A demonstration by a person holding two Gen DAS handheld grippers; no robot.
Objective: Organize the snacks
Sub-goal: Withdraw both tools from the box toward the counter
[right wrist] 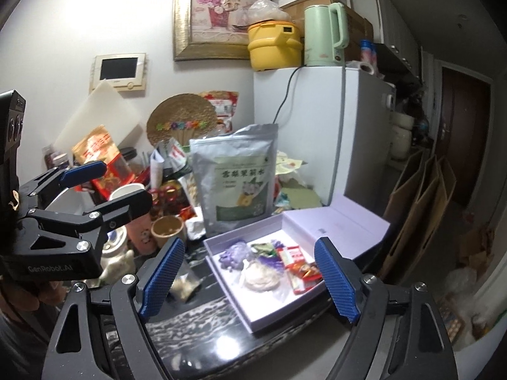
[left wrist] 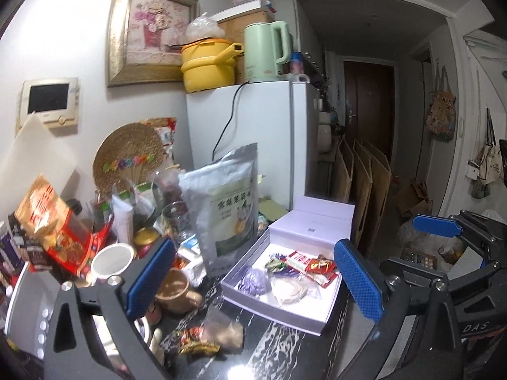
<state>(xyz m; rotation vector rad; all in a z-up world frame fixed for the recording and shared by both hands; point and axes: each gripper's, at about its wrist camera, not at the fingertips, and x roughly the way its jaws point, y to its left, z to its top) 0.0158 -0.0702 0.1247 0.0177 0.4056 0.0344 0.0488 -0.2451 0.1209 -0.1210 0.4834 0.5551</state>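
1. The landmark is the box (left wrist: 320, 316), a pale purple one lying open on the dark table (left wrist: 279, 348), its lid (left wrist: 317, 221) folded back behind it.
2. The left gripper (left wrist: 253, 288) has its jaws wide apart and holds nothing. The right gripper (right wrist: 250, 277) also has wide jaws and holds nothing.
3. Both grippers hang in front of the box, on its near side, and point down a little toward it.
4. Two snacks lie loose on the table, left of the box: a clear bag (left wrist: 223, 329) with brown bits, and a shiny candy (left wrist: 195, 342) just beside it.
5. The left gripper looks nearer to these two, so I think it should take them. The clear bag sits low, between the left jaws in the left view.
6. I cannot tell which way the clear bag's long side runs; it looks crumpled.
7. Inside the box are a purple lump (left wrist: 252, 280), a white bag (left wrist: 293, 291), a red pack (left wrist: 312, 269) and some small wrapped candies (left wrist: 274, 264).
8. The red pack lies slanted along the right side of the box.
9. A silver pouch (left wrist: 226, 202) stands upright behind the box's left corner, just beside it.
10. The near part of the box floor is bare, so there is room for more.
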